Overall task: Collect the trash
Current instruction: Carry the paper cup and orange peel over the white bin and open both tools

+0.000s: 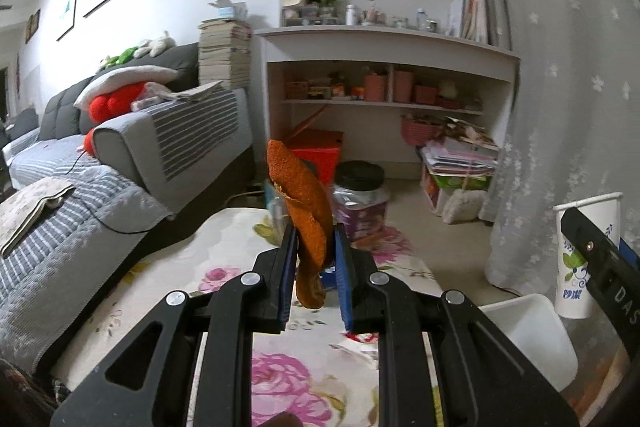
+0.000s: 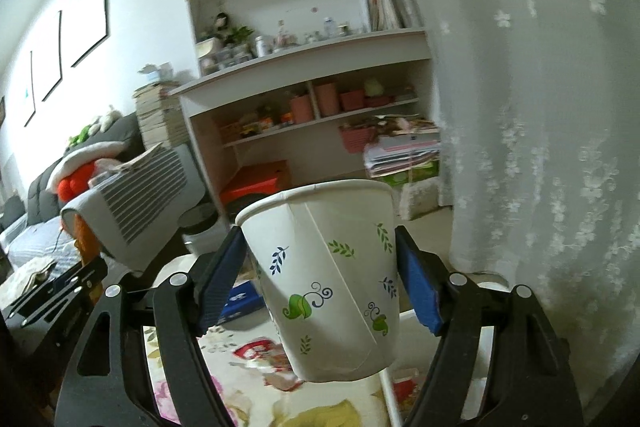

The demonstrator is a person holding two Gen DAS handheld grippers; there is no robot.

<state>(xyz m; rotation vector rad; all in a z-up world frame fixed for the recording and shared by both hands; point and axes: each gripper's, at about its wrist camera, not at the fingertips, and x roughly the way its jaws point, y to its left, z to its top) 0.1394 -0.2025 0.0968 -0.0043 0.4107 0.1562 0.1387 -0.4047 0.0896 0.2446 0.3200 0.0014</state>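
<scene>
Two grippers raised over a floral-clothed table (image 1: 224, 307), each loaded. Left gripper (image 1: 316, 247): jaws pinching an orange peel (image 1: 304, 203), strip rising above the blue pads and dangling below them. Right gripper (image 2: 320, 267): jaws clamped on the sides of a white paper cup (image 2: 324, 279) printed with green and blue leaves, rim up and tilted. White bin (image 1: 528, 335) low and to the right of the left jaws, beside the lace curtain (image 1: 560, 107).

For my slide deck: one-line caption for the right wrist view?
Right tool grips a leaf-printed paper cup above the floral tablecloth, bookshelf behind.
</scene>
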